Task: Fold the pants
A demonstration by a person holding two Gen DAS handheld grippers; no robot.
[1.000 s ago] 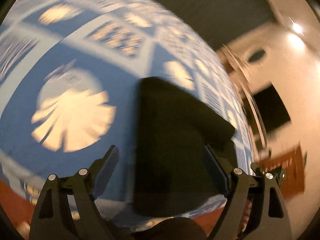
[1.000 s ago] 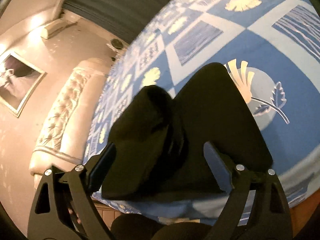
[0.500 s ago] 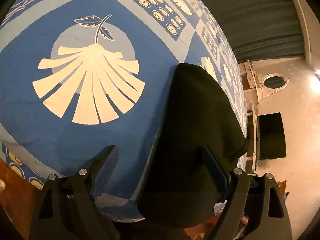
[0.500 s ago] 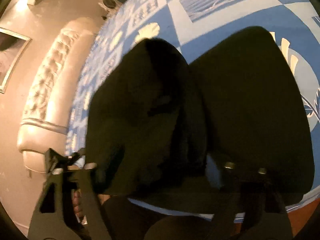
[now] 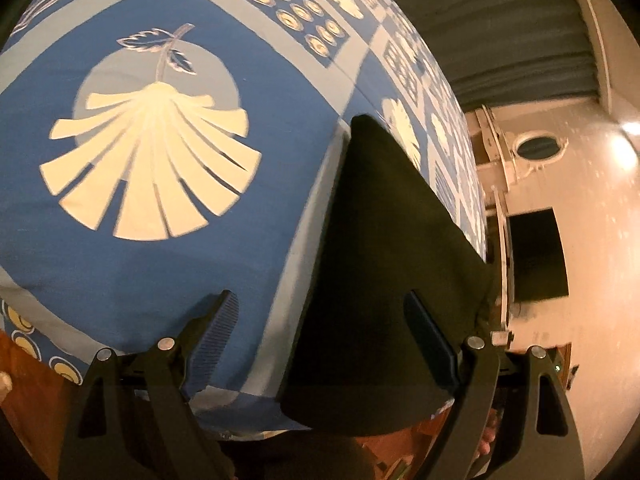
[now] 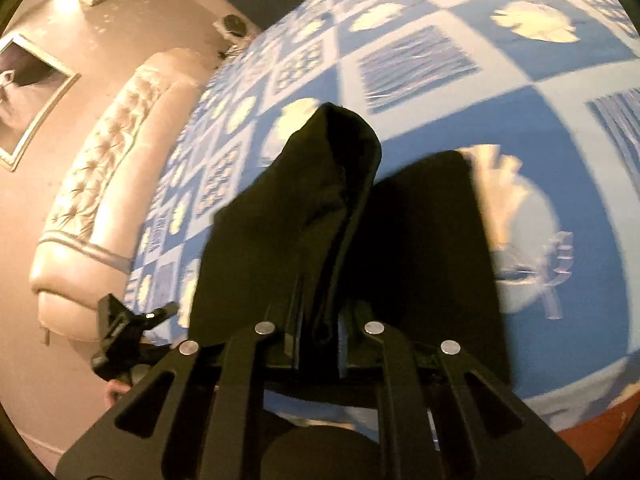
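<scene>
Pants (image 6: pixel 320 200) pinched in right hand-held gripper (image 6: pixel 318 340), under spread left one (image 5: pixel 320 336).

No readable text, label or number shows anywhere.

The pants (image 5: pixel 384 260) are black, plain and matte, lying on the blue patterned bedspread (image 5: pixel 168 264) at its near edge; one part lies flat as a smooth panel tapering away from that edge, its near end hanging slightly over it; beside it another part (image 6: pixel 304 216) is raised in a bunched, creased fold, pinched in the right gripper (image 6: pixel 318 340).
</scene>
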